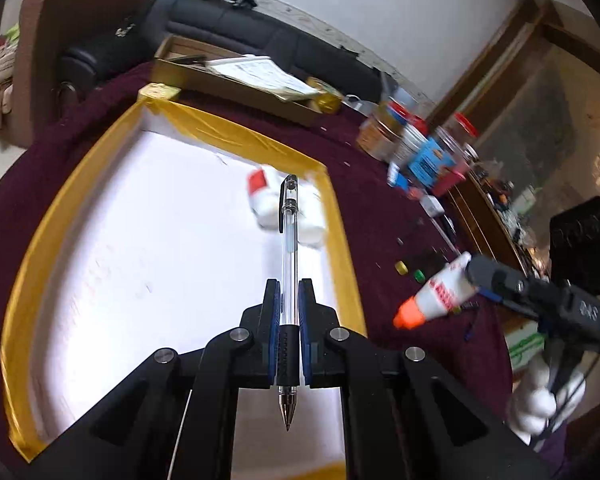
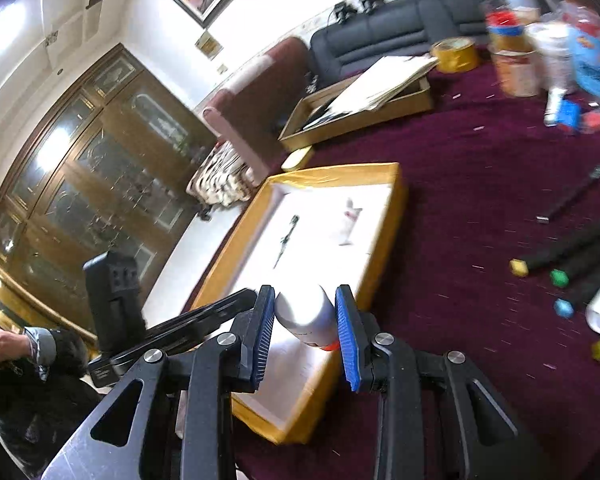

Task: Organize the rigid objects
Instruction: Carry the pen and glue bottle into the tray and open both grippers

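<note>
The left hand-held gripper (image 1: 289, 304) is clamped on a clear ballpoint pen (image 1: 289, 240), its blue pads pressed against the barrel just above the black rubber grip. The pen runs straight along the fingers, capped end pointing away and metal tip pointing back toward the camera. Beneath and ahead of this hand-held gripper lies a white tray with a yellow taped rim (image 1: 236, 136), resting on the maroon-covered surface (image 1: 380, 208). A blurred white bottle with a red label (image 1: 268, 196) lies in the tray's far right corner, just beyond the pen's cap.

To the right of the left hand-held gripper, the right hand-held gripper (image 2: 305, 316) holds a white glue bottle with an orange nozzle (image 1: 432, 296), nozzle pointing toward the tray. In the right wrist view its blue pads sit against the bottle's sides, with the tray's near edge below and ahead.

Farther right of the right hand-held gripper, several black markers with coloured caps (image 2: 560, 256) lie on the maroon surface. Jars and tins (image 1: 404, 136) crowd the far right side.
</note>
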